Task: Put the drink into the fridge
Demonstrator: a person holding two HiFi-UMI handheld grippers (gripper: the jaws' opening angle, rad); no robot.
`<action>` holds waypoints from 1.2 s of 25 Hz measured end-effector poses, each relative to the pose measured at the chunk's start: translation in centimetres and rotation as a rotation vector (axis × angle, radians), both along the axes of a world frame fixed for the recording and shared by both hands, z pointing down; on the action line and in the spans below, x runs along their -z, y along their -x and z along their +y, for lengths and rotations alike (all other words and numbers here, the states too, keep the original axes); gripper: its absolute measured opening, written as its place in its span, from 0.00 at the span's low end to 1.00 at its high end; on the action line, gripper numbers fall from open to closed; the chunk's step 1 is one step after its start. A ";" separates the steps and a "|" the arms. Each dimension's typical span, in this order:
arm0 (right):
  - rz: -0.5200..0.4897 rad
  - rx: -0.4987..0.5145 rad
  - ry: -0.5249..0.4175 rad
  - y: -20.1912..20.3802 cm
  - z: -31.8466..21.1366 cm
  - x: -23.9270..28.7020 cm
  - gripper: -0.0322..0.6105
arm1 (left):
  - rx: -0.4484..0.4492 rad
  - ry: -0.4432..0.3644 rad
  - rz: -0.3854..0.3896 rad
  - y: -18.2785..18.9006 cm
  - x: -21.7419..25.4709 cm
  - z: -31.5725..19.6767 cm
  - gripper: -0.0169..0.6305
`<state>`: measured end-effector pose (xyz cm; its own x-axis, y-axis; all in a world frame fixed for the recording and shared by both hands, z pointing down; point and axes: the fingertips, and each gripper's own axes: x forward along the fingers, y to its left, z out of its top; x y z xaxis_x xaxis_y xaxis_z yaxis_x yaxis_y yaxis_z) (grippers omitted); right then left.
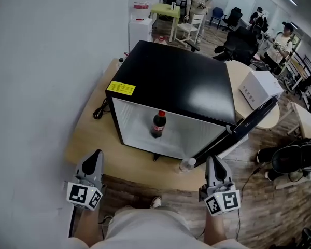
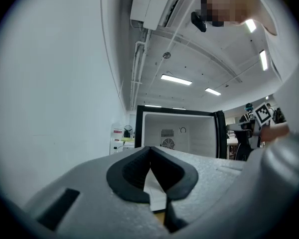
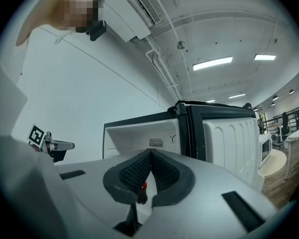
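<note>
Down at the person's waist, the right gripper (image 1: 212, 162) and the left gripper (image 1: 96, 154) both point level towards the open fridge (image 1: 176, 77). Each has its jaws pressed together with nothing between them.

Beyond the near edge of the table (image 1: 93, 134), the cola bottle (image 1: 158, 124) already sits inside the fridge. It is near the front of the white interior, ahead of both grippers and roughly between them, though a little closer to the right one. It stands upright, long axis vertical, with the red cap on top. In the right gripper view its red cap just shows through the gap below the closed jaws.

The door (image 1: 249, 121) hangs swung out on the fridge's right side, just ahead of the right gripper. To my eye the drink is in place and only the door needs shutting, a job for the right hand.
</note>
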<state>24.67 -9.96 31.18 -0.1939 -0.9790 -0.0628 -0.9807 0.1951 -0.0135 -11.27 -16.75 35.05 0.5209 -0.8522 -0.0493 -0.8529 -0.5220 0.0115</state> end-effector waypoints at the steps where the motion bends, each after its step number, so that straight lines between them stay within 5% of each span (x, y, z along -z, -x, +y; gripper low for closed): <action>1: 0.001 0.003 0.005 0.1 -0.2 -0.2 0.05 | 0.004 0.002 -0.003 0.1 0.0 0.0 0.05; 10: 0.023 0.031 0.011 0.6 -2.8 0.2 0.05 | 0.066 0.049 0.017 2.0 0.3 0.3 0.05; 30: 0.031 0.079 0.022 4.8 -4.5 0.4 0.05 | 0.016 0.045 0.025 1.8 0.3 -0.8 0.05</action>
<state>19.88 -14.41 30.81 -0.2724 -0.9616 -0.0343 -0.9622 0.2721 0.0112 -13.07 -17.59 34.76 0.5061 -0.8622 -0.0239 -0.8604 -0.5066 0.0562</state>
